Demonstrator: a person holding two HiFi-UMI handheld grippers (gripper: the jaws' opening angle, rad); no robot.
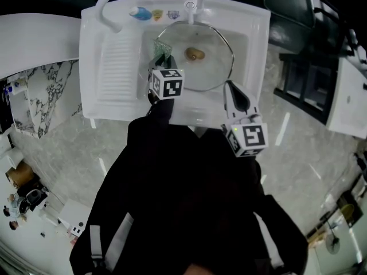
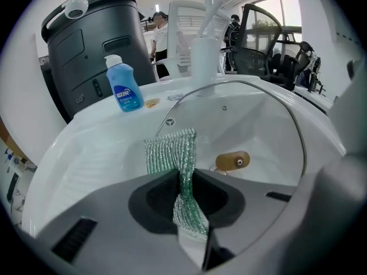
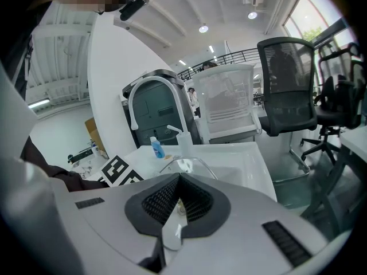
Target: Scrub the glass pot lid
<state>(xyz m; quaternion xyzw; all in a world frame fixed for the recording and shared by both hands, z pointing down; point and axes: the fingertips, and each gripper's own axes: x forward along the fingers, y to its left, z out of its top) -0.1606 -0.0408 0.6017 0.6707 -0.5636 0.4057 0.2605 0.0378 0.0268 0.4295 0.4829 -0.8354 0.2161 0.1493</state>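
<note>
The glass pot lid (image 1: 209, 73) stands tilted in the white sink basin (image 1: 252, 33), its brown wooden knob (image 1: 195, 54) facing up. My left gripper (image 1: 161, 61) is shut on a green mesh scrub cloth (image 1: 162, 50) at the lid's left rim. In the left gripper view the cloth (image 2: 169, 150) sticks out past the gripper (image 2: 184, 179), in front of the lid (image 2: 258, 125) and knob (image 2: 232, 161). My right gripper (image 1: 228, 86) is shut on the lid's near right rim; in the right gripper view the lid (image 3: 192, 165) rises just beyond that gripper (image 3: 179, 181).
A ribbed drainboard (image 1: 117, 65) lies left of the basin. A blue soap bottle (image 2: 124, 85) and the white faucet (image 2: 203, 53) stand on the back ledge. A dark machine (image 2: 86, 44) is behind. Office chairs (image 3: 292, 90) stand to the right on marble floor (image 1: 69, 148).
</note>
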